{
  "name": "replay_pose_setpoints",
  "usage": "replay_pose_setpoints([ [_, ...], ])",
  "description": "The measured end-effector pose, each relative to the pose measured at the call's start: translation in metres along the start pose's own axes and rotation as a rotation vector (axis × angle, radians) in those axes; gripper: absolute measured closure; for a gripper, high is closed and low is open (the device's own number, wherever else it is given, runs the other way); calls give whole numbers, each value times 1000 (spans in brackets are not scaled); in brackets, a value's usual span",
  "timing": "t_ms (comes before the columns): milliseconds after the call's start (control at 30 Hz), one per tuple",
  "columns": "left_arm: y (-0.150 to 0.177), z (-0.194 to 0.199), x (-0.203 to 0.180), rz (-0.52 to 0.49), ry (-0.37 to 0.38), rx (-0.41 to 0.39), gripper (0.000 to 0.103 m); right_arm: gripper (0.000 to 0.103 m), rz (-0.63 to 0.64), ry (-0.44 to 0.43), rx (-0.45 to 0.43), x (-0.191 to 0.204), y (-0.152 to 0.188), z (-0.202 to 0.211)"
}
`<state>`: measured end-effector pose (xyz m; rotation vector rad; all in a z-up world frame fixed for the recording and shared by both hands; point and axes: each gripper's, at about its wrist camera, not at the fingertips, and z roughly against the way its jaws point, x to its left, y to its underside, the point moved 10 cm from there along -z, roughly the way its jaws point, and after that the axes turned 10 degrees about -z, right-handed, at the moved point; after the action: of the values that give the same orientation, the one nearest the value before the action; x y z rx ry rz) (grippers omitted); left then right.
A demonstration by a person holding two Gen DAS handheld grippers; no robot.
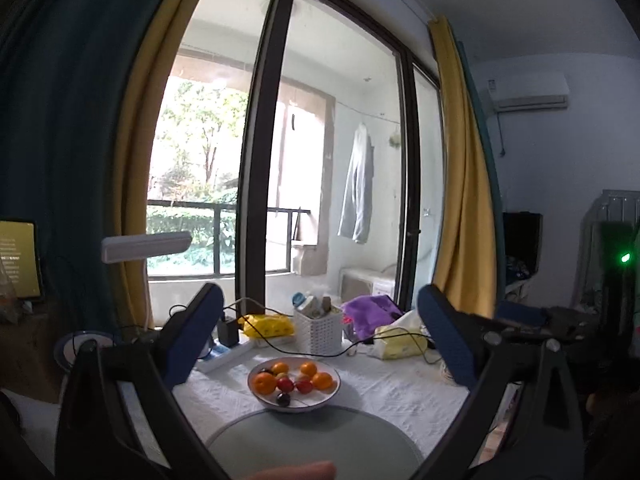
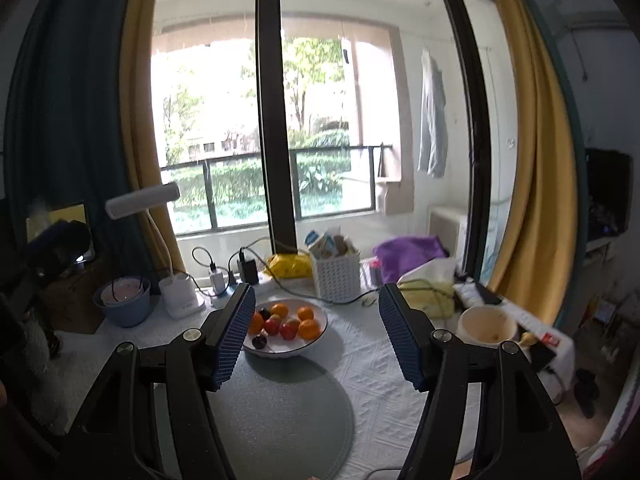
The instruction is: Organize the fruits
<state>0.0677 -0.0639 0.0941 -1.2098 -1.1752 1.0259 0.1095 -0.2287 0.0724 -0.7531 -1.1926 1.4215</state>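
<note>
A white bowl (image 1: pixel 294 403) stands on the white tablecloth just behind a round grey-green mat (image 1: pixel 312 444). It holds several oranges (image 1: pixel 265 383), small red fruits (image 1: pixel 285 384) and a dark plum (image 1: pixel 283 399). My left gripper (image 1: pixel 320 320) is open and empty, above and short of the bowl. In the right wrist view the same bowl (image 2: pixel 294 347) with oranges (image 2: pixel 310 328) lies between the open, empty right gripper's (image 2: pixel 316 300) blue pads (image 2: pixel 236 332), still beyond them. The mat (image 2: pixel 276 412) lies under the right gripper.
At the table's back stand a white lattice basket (image 2: pixel 336 276), a yellow packet (image 2: pixel 290 266), purple cloth (image 2: pixel 408 250), tissue pack (image 2: pixel 430 294), chargers with cables (image 2: pixel 248 268) and a desk lamp (image 2: pixel 180 292). A blue bowl (image 2: pixel 124 304) sits left, a cream cup (image 2: pixel 486 324) right.
</note>
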Motion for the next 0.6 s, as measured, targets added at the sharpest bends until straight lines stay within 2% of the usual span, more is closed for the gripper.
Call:
replay_pose_setpoints([
  [167, 10, -13, 6, -3, -6, 53, 4, 35, 22, 21, -30, 5, -9, 15],
  [300, 14, -11, -3, -24, 2, 76, 4, 35, 33, 24, -46, 12, -13, 21],
  [600, 20, -12, -9, -55, 4, 107, 4, 35, 24, 46, -15, 4, -6, 10],
])
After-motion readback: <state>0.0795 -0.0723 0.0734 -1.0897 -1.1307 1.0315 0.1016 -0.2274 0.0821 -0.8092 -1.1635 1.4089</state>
